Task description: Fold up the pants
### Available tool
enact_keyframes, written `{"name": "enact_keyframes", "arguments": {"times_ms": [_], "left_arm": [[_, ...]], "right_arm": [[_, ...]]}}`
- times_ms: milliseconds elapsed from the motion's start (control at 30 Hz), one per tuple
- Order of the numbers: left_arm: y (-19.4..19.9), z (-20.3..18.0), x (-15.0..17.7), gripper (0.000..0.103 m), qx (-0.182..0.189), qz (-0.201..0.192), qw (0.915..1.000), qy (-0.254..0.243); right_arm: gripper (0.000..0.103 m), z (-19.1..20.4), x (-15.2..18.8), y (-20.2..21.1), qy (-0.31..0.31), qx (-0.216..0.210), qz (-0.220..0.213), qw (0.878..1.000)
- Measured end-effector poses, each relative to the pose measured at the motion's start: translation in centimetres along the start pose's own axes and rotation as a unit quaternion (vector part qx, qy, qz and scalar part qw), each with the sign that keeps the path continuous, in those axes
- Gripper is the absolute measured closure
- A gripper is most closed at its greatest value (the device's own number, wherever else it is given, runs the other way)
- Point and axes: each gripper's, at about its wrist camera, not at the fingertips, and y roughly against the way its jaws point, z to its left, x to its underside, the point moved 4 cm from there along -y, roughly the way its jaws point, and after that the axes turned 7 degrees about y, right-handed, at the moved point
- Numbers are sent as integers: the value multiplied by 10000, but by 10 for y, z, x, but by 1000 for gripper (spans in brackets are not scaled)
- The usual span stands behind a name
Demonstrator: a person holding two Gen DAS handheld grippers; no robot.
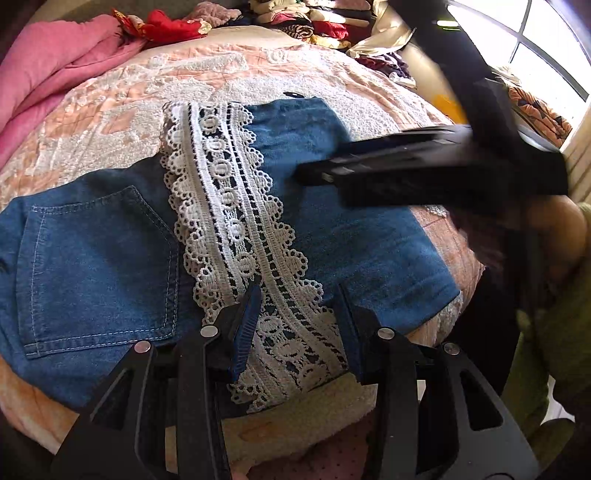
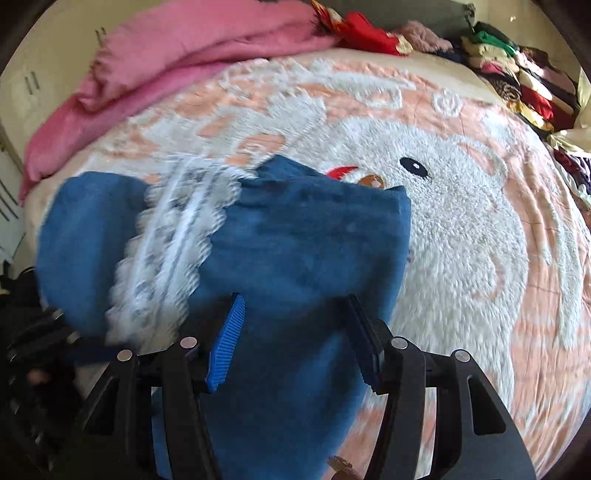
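Note:
Blue denim pants (image 1: 96,258) with a white lace band (image 1: 236,229) lie folded on the bed. A back pocket shows at the left. My left gripper (image 1: 295,299) is open, its fingers either side of the lace near the pants' near edge. My right gripper (image 2: 295,306) is open over the denim (image 2: 295,240), which looks blurred. In the left wrist view the right gripper (image 1: 321,173) reaches in from the right above the denim, blurred.
The pants rest on a peach and white plush blanket (image 2: 461,229) with a bear face. A pink quilt (image 2: 184,48) and red cloth (image 2: 369,33) lie at the far side. Stacked clothes (image 2: 517,74) are at the back right. A window (image 1: 535,44) is at right.

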Motion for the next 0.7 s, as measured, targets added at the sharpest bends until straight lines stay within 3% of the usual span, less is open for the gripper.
{"name": "enact_keyframes", "arguments": {"times_ms": [533, 700], "left_arm": [[1, 3, 1, 69, 151, -23, 9999, 65], [1, 4, 0, 69, 194, -9, 9998, 92]], "right_arm": [[50, -24, -56, -37, -306, 242, -68, 9992], [49, -30, -61, -26, -496, 70, -246, 9984]]}}
